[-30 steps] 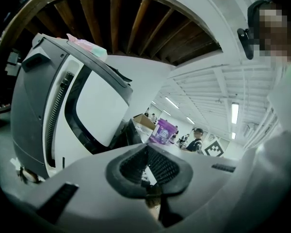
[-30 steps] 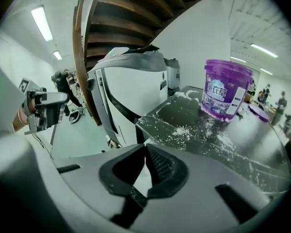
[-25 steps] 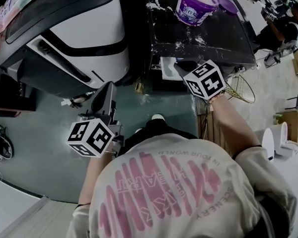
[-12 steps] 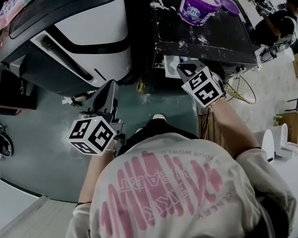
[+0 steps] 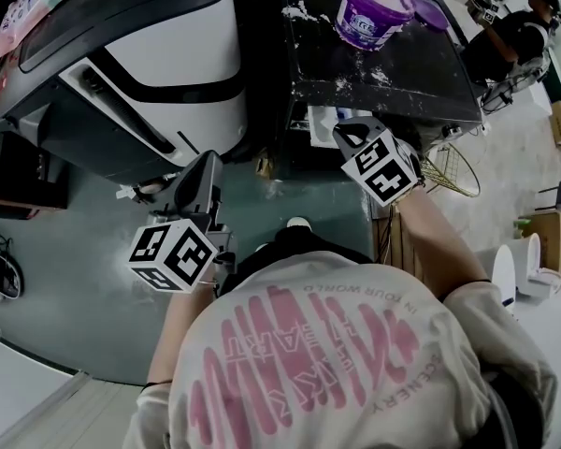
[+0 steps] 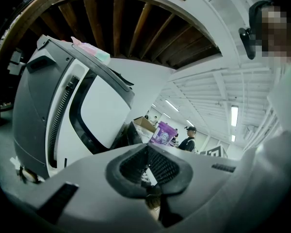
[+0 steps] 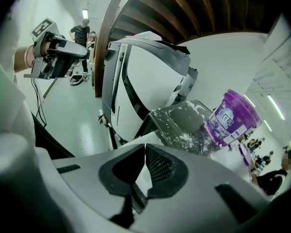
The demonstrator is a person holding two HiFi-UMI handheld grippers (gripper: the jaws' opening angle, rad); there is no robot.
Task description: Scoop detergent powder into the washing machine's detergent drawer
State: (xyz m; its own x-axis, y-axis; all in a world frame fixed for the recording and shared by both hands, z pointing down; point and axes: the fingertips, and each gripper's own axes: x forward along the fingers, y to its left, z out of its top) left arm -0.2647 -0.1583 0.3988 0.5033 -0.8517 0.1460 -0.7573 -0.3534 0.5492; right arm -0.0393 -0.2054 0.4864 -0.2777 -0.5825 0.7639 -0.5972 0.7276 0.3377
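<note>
Washing machine (image 5: 150,54) and worktop (image 5: 402,73), detergent tub (image 5: 374,9) unopened by either tool.
The machine stands ahead of the left tool (image 6: 146,147) and left of the right tool (image 7: 144,146). The dark worktop, dusted with spilled powder (image 5: 355,80), lies just ahead of the right tool. The purple tub sits on it, farther ahead and rightward. Both tools' jaws are pressed together, nothing pinched.
</note>
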